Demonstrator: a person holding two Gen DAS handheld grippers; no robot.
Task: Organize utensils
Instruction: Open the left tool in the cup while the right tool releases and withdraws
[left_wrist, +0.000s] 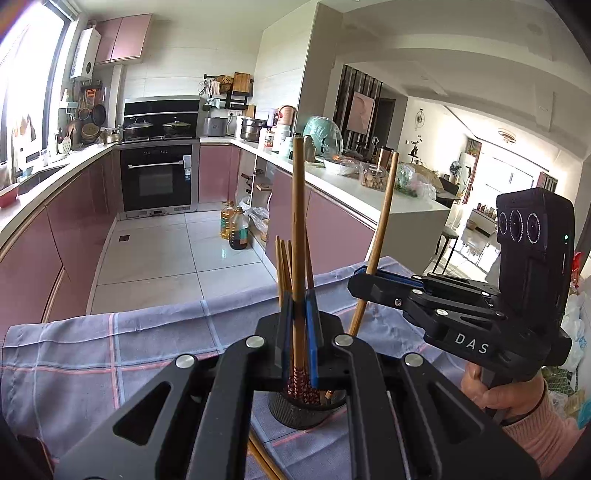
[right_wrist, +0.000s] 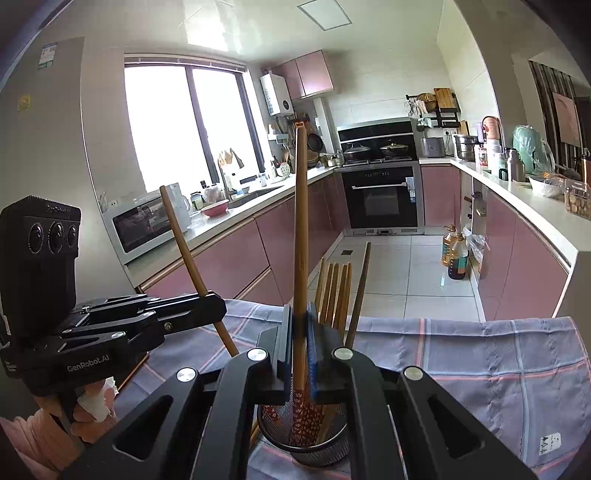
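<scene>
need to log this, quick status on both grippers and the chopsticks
Left gripper shut on one chopstick, right gripper shut on another. Both tips over the mesh holder. Nothing blocking.

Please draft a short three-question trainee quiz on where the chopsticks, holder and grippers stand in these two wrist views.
1. True or false: the left gripper is shut on a chopstick.
2. What does the right gripper hold? A) spoon B) chopstick C) nothing
3. Fill in: the mesh holder stands on a checked ____.

Key: 1 true; 2 B; 3 cloth. Each held chopstick's patterned lower end is already down in the holder, beside several others.
</scene>
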